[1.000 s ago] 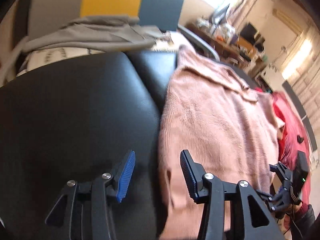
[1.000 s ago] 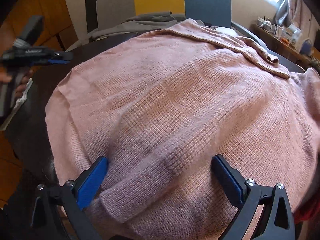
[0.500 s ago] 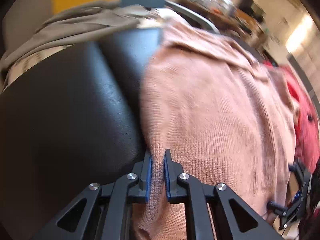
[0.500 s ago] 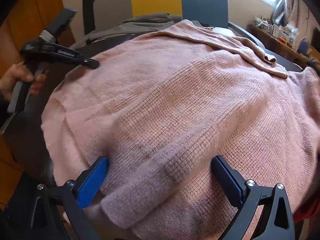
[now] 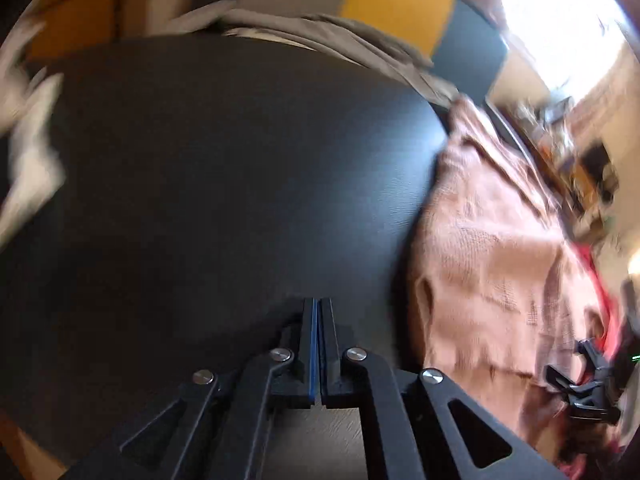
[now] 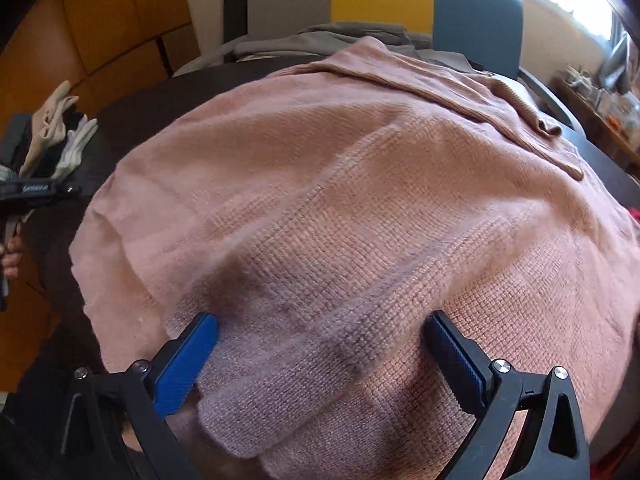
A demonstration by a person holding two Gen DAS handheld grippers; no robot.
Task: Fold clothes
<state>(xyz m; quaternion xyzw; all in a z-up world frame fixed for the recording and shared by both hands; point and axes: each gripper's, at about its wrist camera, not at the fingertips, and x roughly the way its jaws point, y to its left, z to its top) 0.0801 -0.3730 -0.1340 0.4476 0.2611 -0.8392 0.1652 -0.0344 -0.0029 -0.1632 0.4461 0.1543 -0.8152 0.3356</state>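
Sweater (image 6: 360,220) lies flat between right gripper's (image 6: 320,356) spread jaws.

One pink sweater (image 6: 360,200), one grey garment (image 6: 320,38), one red garment (image 5: 596,276), two grippers (image 5: 318,320) (image 6: 320,344)

Two matching hand-held grippers, both built of matte black plastic struts with triangular cut-outs and round silver screw heads at the pivots. The left hand-held gripper (image 5: 318,344) carries a thin blue strip along the inner face of one finger; seen from the other side, its black body bears small pale lettering. The right hand-held gripper (image 6: 320,354) has blue ribbed pads (image 6: 188,364) lining its black fingers.
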